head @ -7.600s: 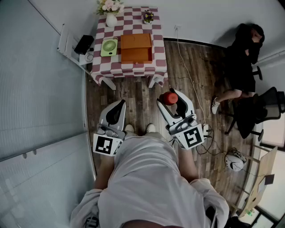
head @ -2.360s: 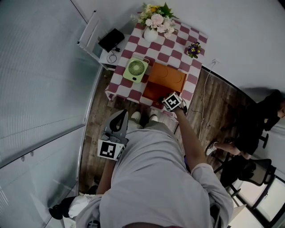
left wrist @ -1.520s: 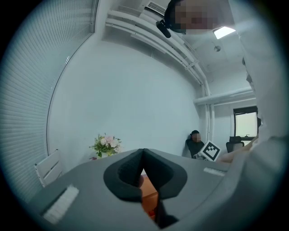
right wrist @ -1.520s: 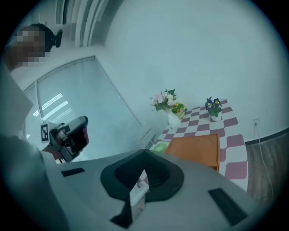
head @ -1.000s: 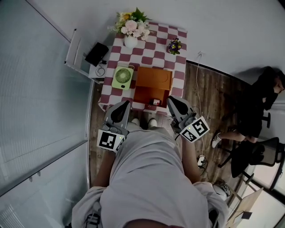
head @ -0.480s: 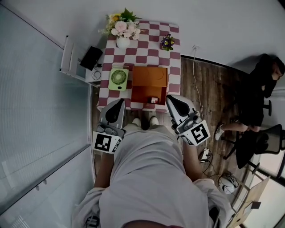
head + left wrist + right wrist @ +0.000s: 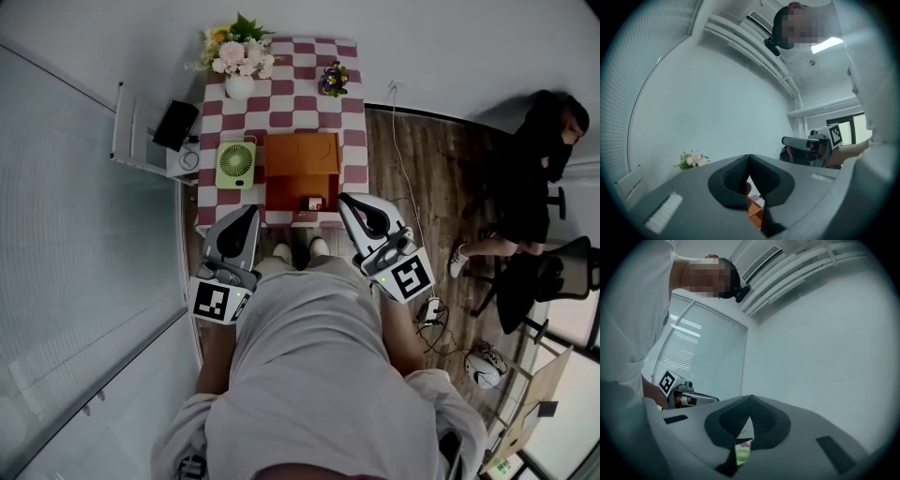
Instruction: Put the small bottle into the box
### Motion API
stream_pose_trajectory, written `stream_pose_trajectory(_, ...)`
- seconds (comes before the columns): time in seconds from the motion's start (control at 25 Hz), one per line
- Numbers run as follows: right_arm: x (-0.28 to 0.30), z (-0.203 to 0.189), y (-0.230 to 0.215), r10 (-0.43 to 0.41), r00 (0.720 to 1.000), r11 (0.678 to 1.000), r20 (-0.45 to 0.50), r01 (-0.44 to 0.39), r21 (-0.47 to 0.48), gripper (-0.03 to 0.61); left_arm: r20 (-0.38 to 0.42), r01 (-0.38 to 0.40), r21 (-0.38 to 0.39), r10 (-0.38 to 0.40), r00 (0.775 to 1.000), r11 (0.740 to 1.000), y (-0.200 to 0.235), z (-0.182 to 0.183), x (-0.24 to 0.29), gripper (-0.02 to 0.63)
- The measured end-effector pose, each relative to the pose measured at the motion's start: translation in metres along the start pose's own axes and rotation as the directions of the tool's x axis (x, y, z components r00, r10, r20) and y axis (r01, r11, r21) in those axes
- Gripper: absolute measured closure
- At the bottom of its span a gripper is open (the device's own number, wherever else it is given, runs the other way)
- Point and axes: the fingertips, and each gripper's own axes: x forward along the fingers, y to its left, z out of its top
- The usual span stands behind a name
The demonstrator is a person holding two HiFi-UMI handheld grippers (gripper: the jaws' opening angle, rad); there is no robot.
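Resting in the orange box, small bottle, axis unclear, left tongs and right tongs pressed together

My pale grey T-shirt, white shoes, white-and-black left gripper and right gripper, black-and-white square-marker cubes at their backs

No readable text or numbers anywhere.

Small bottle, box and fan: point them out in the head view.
small bottle (image 7: 314,203), head view, its body.
box (image 7: 284,190), head view, bare inner floor.
fan (image 7: 235,165), head view, grille centre.
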Motion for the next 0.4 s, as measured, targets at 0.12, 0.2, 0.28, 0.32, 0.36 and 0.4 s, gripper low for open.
stream_pose_trajectory(0.12, -0.0003, 0.0000, 0.0008, -0.011, 1.000, 1.000, -0.003, 0.011, -0.001, 0.578, 0.004, 0.025, -0.040, -0.025, 1.000, 0.999, -0.0024, -0.0004, -0.0008, 0.615)
stream_pose_trajectory(0.2, -0.0011, -0.0009, 0.0010, -0.017, 1.000, 1.000, -0.010, 0.017, -0.005, 0.578, 0.009, 0.047, -0.058, -0.046, 0.999, 0.997, -0.0050, 0.0007, -0.0010, 0.615)
stream_pose_trajectory(0.28, -0.0012, -0.0003, 0.0000, -0.021, 1.000, 1.000, -0.009, 0.021, -0.006, 0.578, 0.012, 0.066, -0.067, -0.065, 0.998, 0.996, -0.0073, 0.0025, -0.0002, 0.615)
stream_pose_trajectory(0.32, -0.0010, 0.0002, -0.0006, -0.023, 1.000, 1.000, -0.009, 0.023, -0.008, 0.578, 0.013, 0.072, -0.066, -0.071, 0.997, 0.995, -0.0081, 0.0034, 0.0005, 0.615)
stream_pose_trajectory(0.36, -0.0008, 0.0007, -0.0010, -0.025, 1.000, 1.000, -0.009, 0.025, -0.011, 0.578, 0.013, 0.077, -0.064, -0.076, 0.997, 0.995, -0.0087, 0.0042, 0.0012, 0.615)
stream_pose_trajectory(0.4, -0.0005, 0.0011, -0.0015, -0.028, 1.000, 1.000, -0.009, 0.027, -0.014, 0.578, 0.013, 0.080, -0.061, -0.080, 0.997, 0.995, -0.0093, 0.0049, 0.0021, 0.615)
